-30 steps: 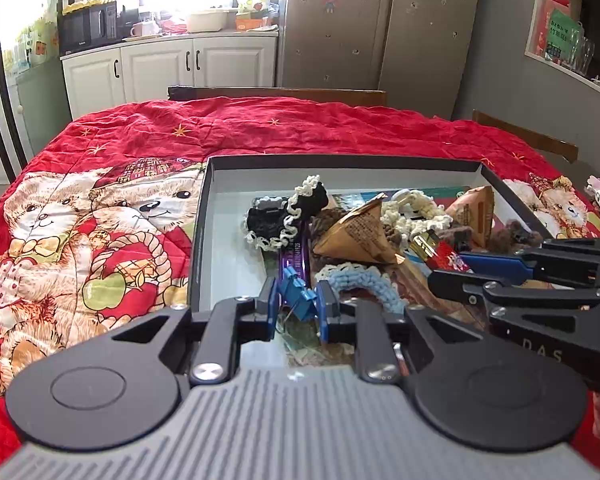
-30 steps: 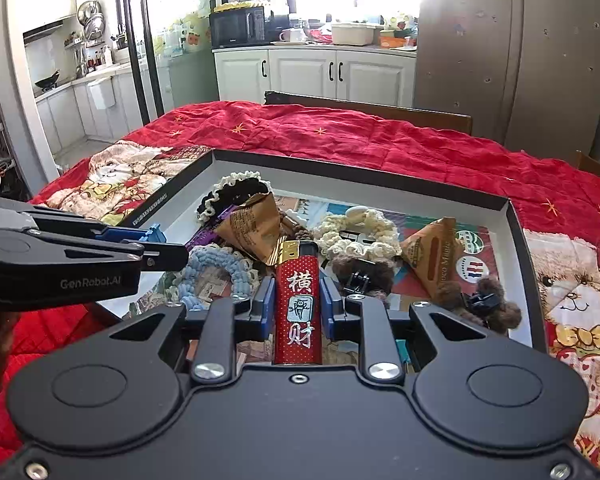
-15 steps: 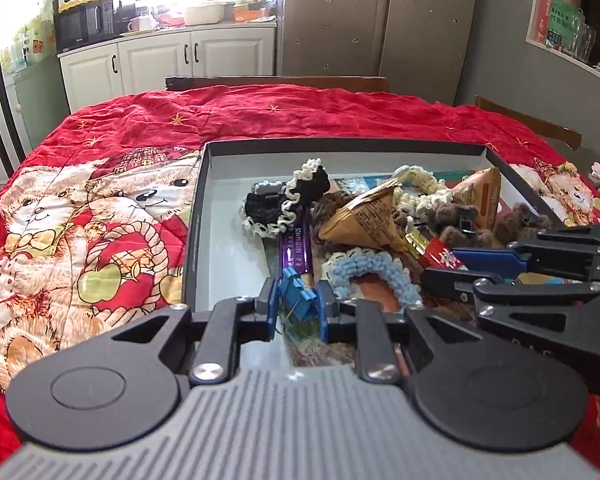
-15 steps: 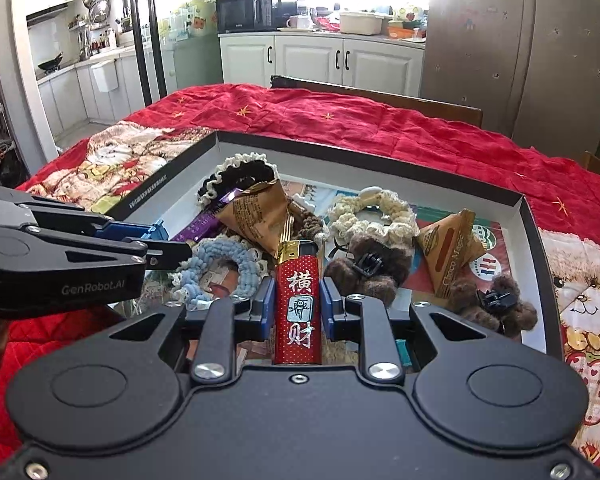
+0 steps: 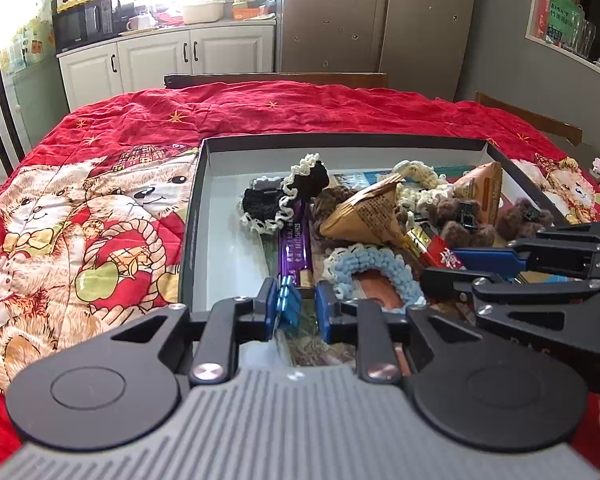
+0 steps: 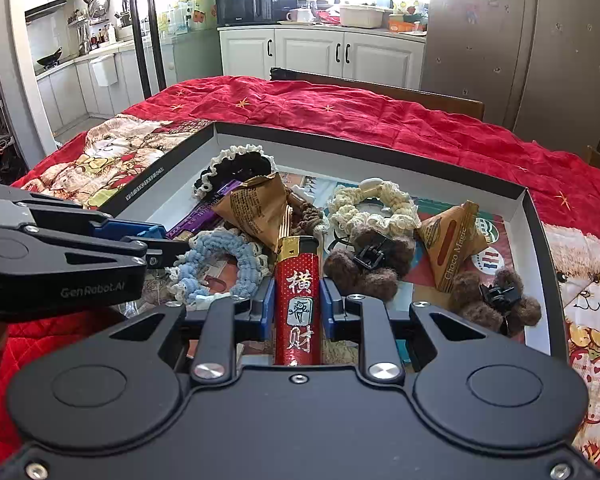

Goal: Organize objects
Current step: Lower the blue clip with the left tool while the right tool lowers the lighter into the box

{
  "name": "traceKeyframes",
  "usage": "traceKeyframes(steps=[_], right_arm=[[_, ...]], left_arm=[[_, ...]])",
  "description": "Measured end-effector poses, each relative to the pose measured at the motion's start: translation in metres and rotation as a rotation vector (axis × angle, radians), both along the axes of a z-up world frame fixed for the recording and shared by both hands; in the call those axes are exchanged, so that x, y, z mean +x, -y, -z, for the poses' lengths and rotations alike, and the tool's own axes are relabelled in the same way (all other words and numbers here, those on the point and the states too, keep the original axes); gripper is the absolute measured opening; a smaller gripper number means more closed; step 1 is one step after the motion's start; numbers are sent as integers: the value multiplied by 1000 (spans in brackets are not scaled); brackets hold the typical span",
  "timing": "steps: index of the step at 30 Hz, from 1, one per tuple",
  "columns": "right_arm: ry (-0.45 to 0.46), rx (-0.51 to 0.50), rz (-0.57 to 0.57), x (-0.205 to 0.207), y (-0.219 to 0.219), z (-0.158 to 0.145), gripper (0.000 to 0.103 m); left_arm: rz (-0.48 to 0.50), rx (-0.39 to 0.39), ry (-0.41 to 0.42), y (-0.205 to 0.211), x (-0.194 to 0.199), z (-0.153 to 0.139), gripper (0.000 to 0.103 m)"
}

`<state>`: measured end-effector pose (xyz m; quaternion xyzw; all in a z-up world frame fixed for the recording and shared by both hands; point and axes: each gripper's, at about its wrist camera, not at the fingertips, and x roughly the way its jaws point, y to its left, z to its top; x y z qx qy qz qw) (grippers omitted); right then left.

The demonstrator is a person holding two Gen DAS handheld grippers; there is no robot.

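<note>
Right hand-held gripper (image 6: 297, 304): clamped on a red lighter with white Chinese characters and a gold top (image 6: 298, 296), held upright between the blue pads over the near edge of a shallow black-rimmed cardboard box with a white inside (image 6: 534, 216).

Left hand-held gripper (image 5: 298, 306): jaws opening, a small blue binder clip (image 5: 289, 308) between them, lying against the left pad with a gap to the right pad. Hanging over the box's near left part, just in front of a purple foil-wrapped bar (image 5: 296, 248).

Inside the box, jumbled together: a pale blue crocheted scrunchie (image 6: 220, 264) just left of the lighter, a black scrunchie with cream lace trim (image 6: 232, 170) toward the far left corner, a cream crocheted scrunchie (image 6: 370, 208) in the middle, two tan triangular snack packets (image 6: 260, 208), one of them marked "Choco Magic", and two brown fluffy hair claw clips (image 6: 364, 264) to the right of the lighter.

Under the box: a red quilted cloth with teddy-bear print (image 5: 80, 232) spread over the counter.

Beyond: white kitchen cabinets (image 6: 320, 52) and a black microwave (image 6: 248, 6).
</note>
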<state>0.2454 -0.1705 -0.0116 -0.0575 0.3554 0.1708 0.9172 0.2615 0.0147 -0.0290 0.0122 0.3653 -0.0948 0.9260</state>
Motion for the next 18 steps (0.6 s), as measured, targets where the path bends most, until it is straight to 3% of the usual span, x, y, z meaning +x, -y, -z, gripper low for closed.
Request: traceKeyframes(steps=[6,8,18], right_arm=[[0,2,1,0,0,0,23],[-1,9,4,1,1,1,23],[10,31,6,-3,4,-5,28]], left_arm=[[-2,-3,-1,0,0,-1,32],[-4,-1,4,0,0,-2,43],[-10,-5,19,-2,-3,-8,48]])
